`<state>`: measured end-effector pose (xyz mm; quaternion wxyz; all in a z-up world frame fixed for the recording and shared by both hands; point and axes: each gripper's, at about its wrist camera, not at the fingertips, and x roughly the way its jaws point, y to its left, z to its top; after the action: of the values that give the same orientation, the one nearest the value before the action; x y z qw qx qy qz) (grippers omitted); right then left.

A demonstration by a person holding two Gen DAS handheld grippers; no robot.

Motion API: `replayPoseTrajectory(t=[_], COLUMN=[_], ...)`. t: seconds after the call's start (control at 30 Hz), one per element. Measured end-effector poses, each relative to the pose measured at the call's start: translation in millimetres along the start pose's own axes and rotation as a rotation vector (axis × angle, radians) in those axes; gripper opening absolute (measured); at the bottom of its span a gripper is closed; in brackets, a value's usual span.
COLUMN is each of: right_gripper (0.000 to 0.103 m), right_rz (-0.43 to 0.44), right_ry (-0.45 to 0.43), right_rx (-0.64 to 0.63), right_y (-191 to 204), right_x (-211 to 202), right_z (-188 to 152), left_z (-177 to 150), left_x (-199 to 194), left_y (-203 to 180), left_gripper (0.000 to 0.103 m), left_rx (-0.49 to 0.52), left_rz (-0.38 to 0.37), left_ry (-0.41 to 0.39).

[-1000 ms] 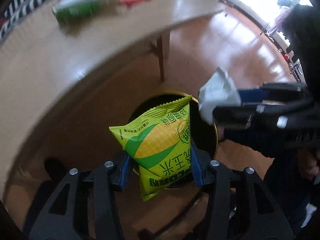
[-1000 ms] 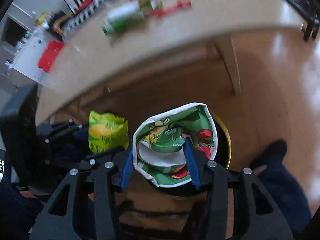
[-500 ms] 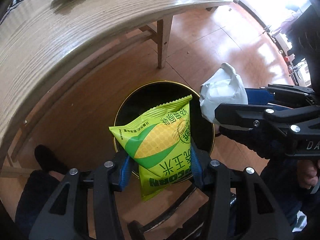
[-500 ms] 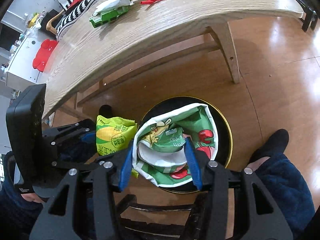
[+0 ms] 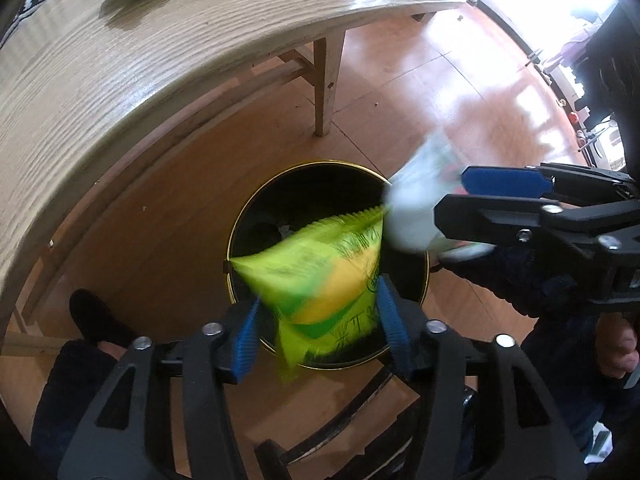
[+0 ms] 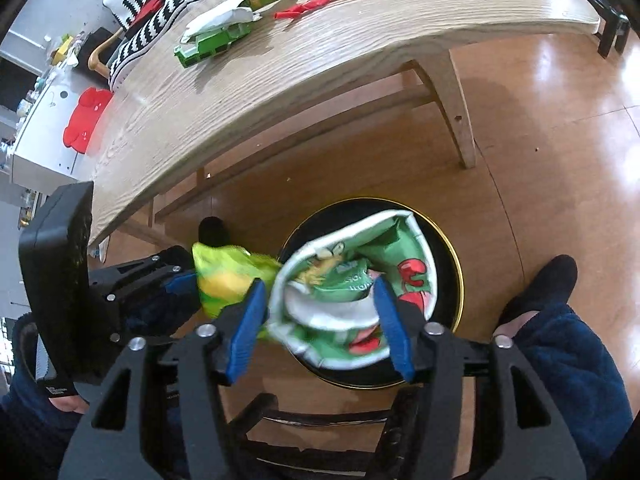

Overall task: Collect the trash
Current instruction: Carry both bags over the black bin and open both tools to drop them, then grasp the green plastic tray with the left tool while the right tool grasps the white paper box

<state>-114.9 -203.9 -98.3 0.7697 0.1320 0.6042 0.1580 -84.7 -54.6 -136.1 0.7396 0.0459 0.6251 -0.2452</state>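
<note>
A black bin with a gold rim (image 5: 280, 176) (image 6: 456, 264) stands on the wooden floor below both grippers. My left gripper (image 5: 320, 332) (image 6: 188, 280) hangs over it, jaws opening. The yellow-green corn snack bag (image 5: 316, 272) (image 6: 224, 276) is motion-blurred between its blue pads and slipping down, no longer pinched. My right gripper (image 6: 318, 320) (image 5: 452, 200) is beside it over the bin, jaws also opening. The green and white crumpled wrapper (image 6: 352, 280) (image 5: 412, 216) is loose and blurred between its pads.
A light wooden table (image 5: 160, 60) (image 6: 320, 60) curves above the bin, one leg (image 5: 326, 84) close behind it. On it lie a green box (image 6: 212, 44) and a red strip (image 6: 320, 0). The person's black slippers (image 5: 100, 320) (image 6: 548, 280) flank the bin.
Both grippers' jaws have widened. The corn snack bag and the green and white wrapper, firmly gripped before, now sag and blur between the pads, dropping towards the bin.
</note>
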Motion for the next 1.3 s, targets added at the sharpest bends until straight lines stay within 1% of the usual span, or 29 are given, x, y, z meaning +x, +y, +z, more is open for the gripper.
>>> replayPoseTrajectory(t=[0.03,0.07,0.4,0.53,0.6,0.63,0.7,0.77,0.8,0.87,0.93,0.97,1.0,1.07,1.13,1.17,1.27,1.3], right_gripper=[0.069,0.069,0.069,0.069,0.069,0.069,0.069,0.076,0.078,0.083,0.087,0.088,0.088,0.088,0.089,0.091,0.092,0.092], right_rz=[-0.002,-0.004,0.0,0.003,0.016,0.02,0.019,0.016,0.011,0.019,0.032,0.035,0.041,0.085,0.118,0.126,0.118,0.137], right_ry=[-0.006,-0.01,-0.02,-0.034,-0.059,-0.074,-0.131,-0.184,-0.221,-0.262,-0.304,-0.318,-0.329,-0.321,-0.306,-0.298,-0.283,-0.257], right_rx=[0.0,0.0,0.005,-0.001,-0.004,-0.01,-0.044,-0.089,-0.126,-0.18,-0.242,-0.266,-0.293,-0.323,-0.355,-0.376,-0.435,-0.455], right_y=[0.4,0.4,1.8,4.7,6.4,7.4,13.7,22.6,30.0,40.1,53.4,59.2,64.8,70.8,76.6,79.4,84.8,86.3], right_x=[-1.3,-2.4,-6.1,-10.4,-17.7,-21.8,-36.7,-50.4,-60.4,-73.1,-84.8,-87.6,-89.4,-86.9,-79.2,-73.1,-49.2,-37.7], right_z=[-0.1,0.0,1.4,1.8,2.6,3.5,8.0,14.2,19.5,29.9,47.3,55.3,70.3,97.8,126.6,141.3,181.1,194.6], left_z=[0.2,0.6,1.2,2.2,3.8,5.5,8.7,14.6,18.5,28.8,39.5,46.1,52.7,70.7,84.7,92.0,108.8,113.1], left_x=[0.3,0.2,-3.4,-11.3,-20.9,-29.3,-43.4,-61.3,-69.9,-86.8,-98.1,-103.3,-106.0,-105.2,-102.5,-99.7,-93.4,-90.1], left_y=[-0.2,-0.8,0.9,0.3,-1.5,-3.6,-4.6,0.8,6.3,22.9,40.0,49.8,57.2,69.9,79.2,86.0,104.1,107.9], left_gripper=[0.066,0.072,0.074,0.074,0.074,0.074,0.073,0.074,0.074,0.074,0.077,0.078,0.079,0.082,0.082,0.082,0.082,0.082], left_rx=[-0.001,0.001,0.001,0.016,0.038,0.057,0.082,0.084,0.077,0.046,0.02,0.004,-0.001,0.037,0.065,0.072,0.059,0.06], left_rz=[0.0,0.004,0.013,0.025,0.032,0.042,0.059,0.072,0.081,0.115,0.153,0.177,0.193,0.214,0.243,0.253,0.216,0.198], left_ry=[-0.001,-0.004,-0.017,-0.042,-0.068,-0.095,-0.142,-0.198,-0.224,-0.279,-0.313,-0.332,-0.342,-0.343,-0.35,-0.356,-0.362,-0.363])
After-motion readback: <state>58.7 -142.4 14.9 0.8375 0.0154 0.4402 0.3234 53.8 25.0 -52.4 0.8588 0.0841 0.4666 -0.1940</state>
